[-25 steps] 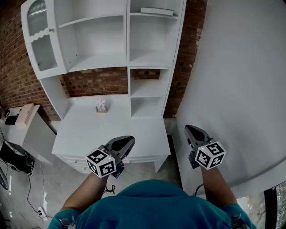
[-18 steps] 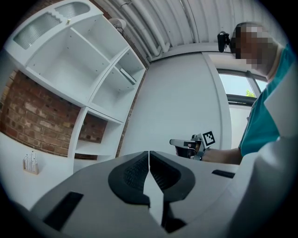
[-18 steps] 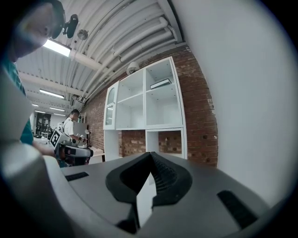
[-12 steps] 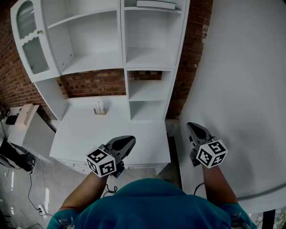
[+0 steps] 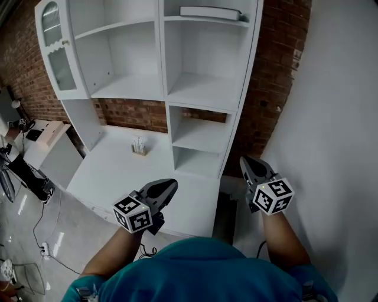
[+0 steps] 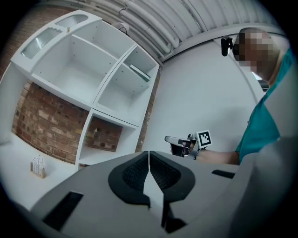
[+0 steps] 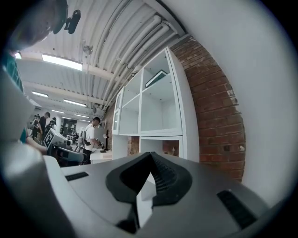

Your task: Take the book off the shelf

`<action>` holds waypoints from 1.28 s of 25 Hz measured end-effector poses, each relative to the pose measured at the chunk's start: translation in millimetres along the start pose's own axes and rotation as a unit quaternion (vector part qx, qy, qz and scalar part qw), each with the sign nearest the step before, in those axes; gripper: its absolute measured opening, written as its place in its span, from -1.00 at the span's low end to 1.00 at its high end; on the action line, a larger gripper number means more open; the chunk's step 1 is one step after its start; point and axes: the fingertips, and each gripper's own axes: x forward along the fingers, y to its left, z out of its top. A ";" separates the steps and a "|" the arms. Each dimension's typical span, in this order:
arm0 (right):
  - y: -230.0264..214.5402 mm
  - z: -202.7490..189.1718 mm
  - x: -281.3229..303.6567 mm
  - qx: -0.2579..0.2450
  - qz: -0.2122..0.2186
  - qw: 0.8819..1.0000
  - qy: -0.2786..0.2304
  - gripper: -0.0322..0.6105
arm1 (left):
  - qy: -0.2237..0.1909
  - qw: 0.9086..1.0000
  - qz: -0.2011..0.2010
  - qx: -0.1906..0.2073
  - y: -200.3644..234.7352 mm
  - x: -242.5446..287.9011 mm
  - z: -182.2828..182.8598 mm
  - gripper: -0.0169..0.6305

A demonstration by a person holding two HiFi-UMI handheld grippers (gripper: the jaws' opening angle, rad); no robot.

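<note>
Two tools, the left gripper (image 5: 170, 185) and the right gripper (image 5: 244, 163), are clenched on nothing before a white desk (image 5: 112, 171). One small rack (image 5: 139, 147) stands on it. One white shelf unit (image 5: 160, 88) backs onto a brick wall (image 5: 277, 76). One book (image 5: 209, 11) lies flat in its top right compartment.

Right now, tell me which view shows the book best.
Head view: the book lies flat on the top right shelf, full length visible. Left gripper view shows a slanted sliver; right gripper view, a dark edge.
</note>
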 end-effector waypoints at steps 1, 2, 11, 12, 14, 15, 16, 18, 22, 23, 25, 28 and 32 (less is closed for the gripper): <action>-6.0 0.4 5.7 0.000 0.008 1.000 -0.001 -0.83 | -0.003 1.000 0.006 0.000 -1.3 6.5 0.6 -0.88; -11.0 0.4 10.7 0.002 0.015 1.000 -0.002 -0.83 | -0.004 1.000 0.011 0.001 -2.2 12.1 0.9 -0.88; -22.1 -13.7 32.3 0.013 0.008 1.000 0.005 -0.83 | -0.008 1.000 0.010 0.013 33.0 26.7 16.2 -0.88; -22.5 -14.2 32.1 0.014 -0.001 1.000 0.005 -0.83 | -0.009 1.000 0.003 0.016 38.3 28.3 21.4 -0.88; -21.7 -15.5 29.4 0.015 -0.018 1.000 0.009 -0.83 | -0.009 0.999 -0.014 0.027 45.7 30.5 34.4 -0.88; -22.0 -15.3 27.1 0.014 -0.028 0.999 0.012 -0.83 | -0.011 0.999 -0.023 0.035 48.1 32.0 42.0 -0.88; -23.4 -14.1 24.7 0.013 -0.038 0.999 0.013 -0.83 | -0.014 0.998 -0.030 0.044 50.3 34.4 50.1 -0.88; -29.3 -7.4 21.3 0.016 -0.058 0.998 0.014 -0.83 | -0.021 0.997 -0.043 0.057 54.0 42.6 67.8 -0.88; -39.2 27.7 17.8 0.013 -0.080 0.997 0.004 -0.83 | -0.037 0.994 -0.059 0.086 53.4 62.3 111.4 -0.88; -40.5 40.9 17.2 0.004 -0.083 0.997 -0.002 -0.83 | -0.043 0.993 -0.063 0.095 51.4 66.6 124.8 -0.88; -42.9 69.5 17.0 -0.021 -0.088 0.996 -0.015 -0.83 | -0.058 0.990 -0.070 0.108 46.3 74.2 153.5 -0.88; -48.1 110.1 21.1 -0.045 -0.093 0.994 -0.025 -0.83 | -0.077 0.986 -0.075 0.125 38.8 84.5 197.4 -0.88; -55.2 153.3 26.7 -0.049 -0.100 0.993 -0.032 -0.83 | -0.083 0.982 -0.074 0.154 25.2 95.3 246.0 -0.88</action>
